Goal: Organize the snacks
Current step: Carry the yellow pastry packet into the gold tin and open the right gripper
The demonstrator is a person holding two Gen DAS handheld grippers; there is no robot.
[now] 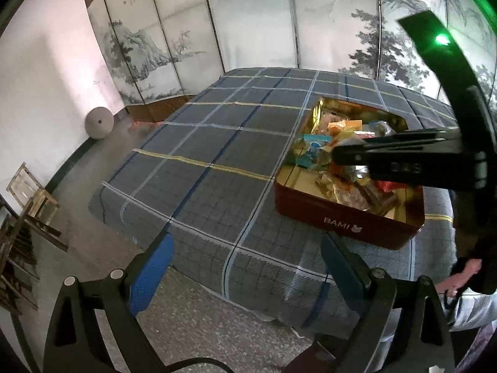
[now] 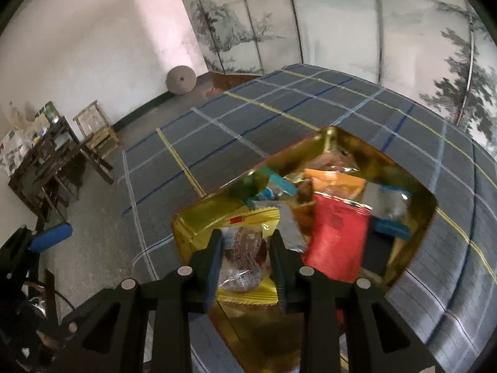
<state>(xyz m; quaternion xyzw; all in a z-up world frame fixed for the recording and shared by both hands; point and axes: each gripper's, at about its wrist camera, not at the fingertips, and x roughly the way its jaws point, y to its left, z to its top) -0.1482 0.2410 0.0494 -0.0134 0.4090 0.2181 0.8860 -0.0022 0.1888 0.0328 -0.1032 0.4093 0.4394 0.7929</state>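
Mostly done, by the look of it: red BAMI tin (image 1: 348, 217) on the plaid tablecloth (image 1: 202, 155) heaped with wrapped snacks (image 1: 338, 143), none seen loose on the cloth. Right gripper (image 2: 245, 258) over the tin, jaws narrowed and clamped on a yellow-wrapped cake packet (image 2: 245, 258), likely one of the last to drop in. Left gripper (image 1: 245, 276) spread wide, holding nothing, near the table's front edge.
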